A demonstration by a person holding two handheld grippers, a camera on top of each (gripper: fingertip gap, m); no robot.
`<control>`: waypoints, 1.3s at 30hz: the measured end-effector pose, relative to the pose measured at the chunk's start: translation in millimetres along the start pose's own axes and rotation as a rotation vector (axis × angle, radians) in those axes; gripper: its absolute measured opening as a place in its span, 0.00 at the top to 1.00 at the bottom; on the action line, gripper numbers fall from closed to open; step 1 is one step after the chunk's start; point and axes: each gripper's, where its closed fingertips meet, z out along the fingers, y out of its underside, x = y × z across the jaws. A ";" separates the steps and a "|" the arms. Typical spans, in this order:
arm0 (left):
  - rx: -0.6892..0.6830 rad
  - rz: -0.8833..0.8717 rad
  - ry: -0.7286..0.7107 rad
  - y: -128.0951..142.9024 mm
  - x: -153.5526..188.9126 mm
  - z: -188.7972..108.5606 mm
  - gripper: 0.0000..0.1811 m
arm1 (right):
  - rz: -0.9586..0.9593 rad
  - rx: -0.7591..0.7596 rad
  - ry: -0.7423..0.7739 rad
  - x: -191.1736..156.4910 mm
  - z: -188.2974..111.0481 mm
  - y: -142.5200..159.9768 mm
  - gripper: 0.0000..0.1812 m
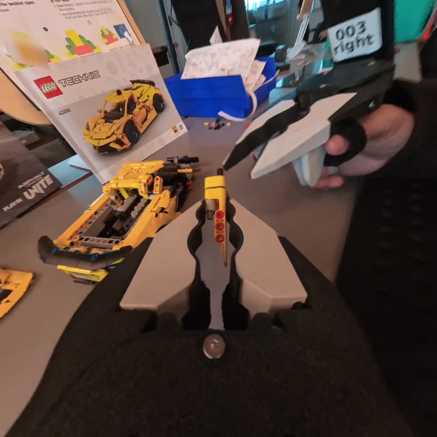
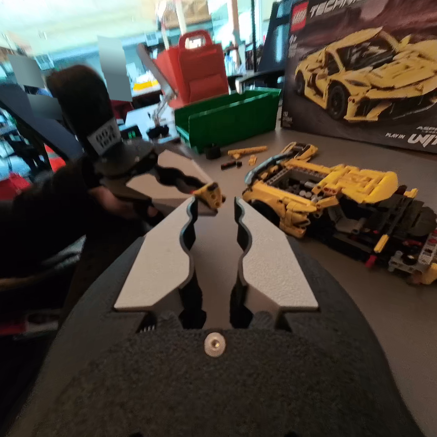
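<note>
Your left tool (image 1: 216,201) grips a yellow brick piece (image 1: 216,205) right of the car model (image 1: 113,217); your right tool (image 2: 216,201) gapes narrowly, empty, nearby.

Toy car box (image 2: 369,78) cut off at right edge

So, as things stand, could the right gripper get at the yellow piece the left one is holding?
Probably yes: the right gripper has its jaws open and empty, close to the yellow piece protruding from the left gripper, with nothing between them.
</note>
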 end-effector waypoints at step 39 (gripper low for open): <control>0.266 -0.401 0.353 -47.2 27.3 -27.9 0.91 | 0.279 0.148 -0.406 -45.3 12.8 -32.2 0.93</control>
